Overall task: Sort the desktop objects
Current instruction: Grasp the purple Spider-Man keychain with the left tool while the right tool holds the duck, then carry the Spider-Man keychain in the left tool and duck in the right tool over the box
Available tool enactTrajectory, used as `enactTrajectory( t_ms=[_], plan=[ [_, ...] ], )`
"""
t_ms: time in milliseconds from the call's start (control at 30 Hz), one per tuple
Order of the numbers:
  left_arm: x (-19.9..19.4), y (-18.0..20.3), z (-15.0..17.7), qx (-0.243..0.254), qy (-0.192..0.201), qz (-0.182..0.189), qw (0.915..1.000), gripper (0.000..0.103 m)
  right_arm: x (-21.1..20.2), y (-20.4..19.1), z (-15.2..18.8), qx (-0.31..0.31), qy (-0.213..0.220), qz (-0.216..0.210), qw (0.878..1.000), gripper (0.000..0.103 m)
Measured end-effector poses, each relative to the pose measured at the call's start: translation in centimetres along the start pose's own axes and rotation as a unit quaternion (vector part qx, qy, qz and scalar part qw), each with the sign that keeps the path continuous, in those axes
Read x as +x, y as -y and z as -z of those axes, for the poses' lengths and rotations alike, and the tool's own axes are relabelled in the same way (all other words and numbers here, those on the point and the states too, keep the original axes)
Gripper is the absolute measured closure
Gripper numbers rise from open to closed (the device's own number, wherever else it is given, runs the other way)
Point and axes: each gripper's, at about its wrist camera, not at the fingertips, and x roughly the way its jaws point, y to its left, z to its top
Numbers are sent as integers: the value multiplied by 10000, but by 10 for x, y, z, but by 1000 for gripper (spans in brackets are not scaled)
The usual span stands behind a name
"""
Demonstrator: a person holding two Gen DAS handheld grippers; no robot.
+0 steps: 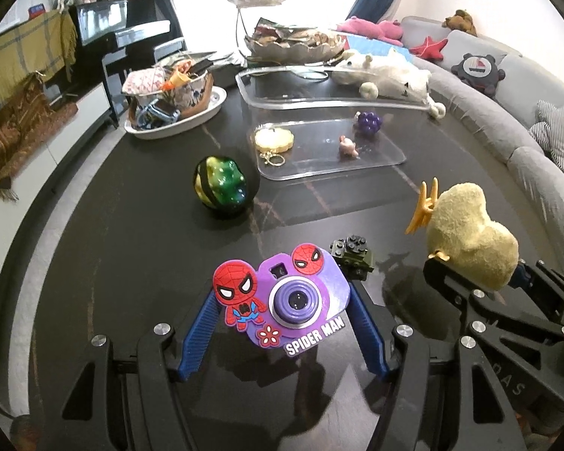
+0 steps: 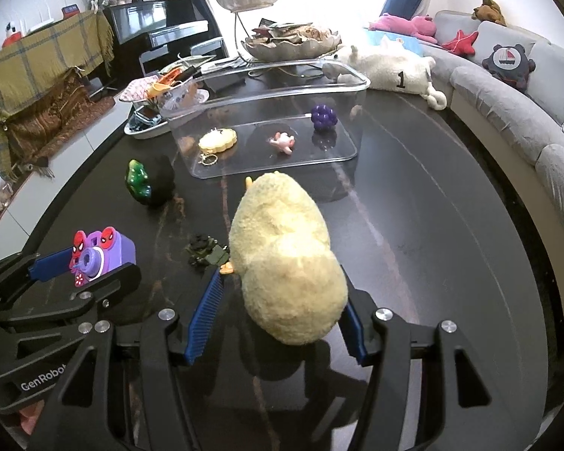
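Note:
My left gripper (image 1: 282, 293) is closed around a purple Spider-Man toy camera (image 1: 285, 297), its blue fingers (image 1: 203, 323) against both sides; the camera also shows in the right wrist view (image 2: 101, 259). My right gripper (image 2: 282, 293) is shut on a yellow plush duck (image 2: 285, 255), also seen in the left wrist view (image 1: 470, 233). A clear plastic bin (image 1: 357, 154) ahead holds a yellow keychain (image 1: 273, 139), a pink figure (image 1: 347, 146) and a purple ball (image 1: 368, 122). A green-yellow egg toy (image 1: 222, 188) and a dark brick tank (image 1: 353, 257) lie on the black table.
A white dish of clutter (image 1: 176, 101) sits at the far left, a silver tiered bowl (image 1: 293, 43) and a white plush (image 1: 387, 71) at the back. A grey sofa (image 1: 507, 86) curves along the right. A piano (image 1: 112, 37) stands at the back left.

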Motion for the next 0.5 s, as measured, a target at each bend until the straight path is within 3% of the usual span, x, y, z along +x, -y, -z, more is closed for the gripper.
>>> enactTrajectory(
  t_ms=[500],
  plan=[
    [-51, -5, -4, 3, 418, -20, 9991, 40, -50, -16, -7, 21, 328, 62, 9994, 48]
  ],
)
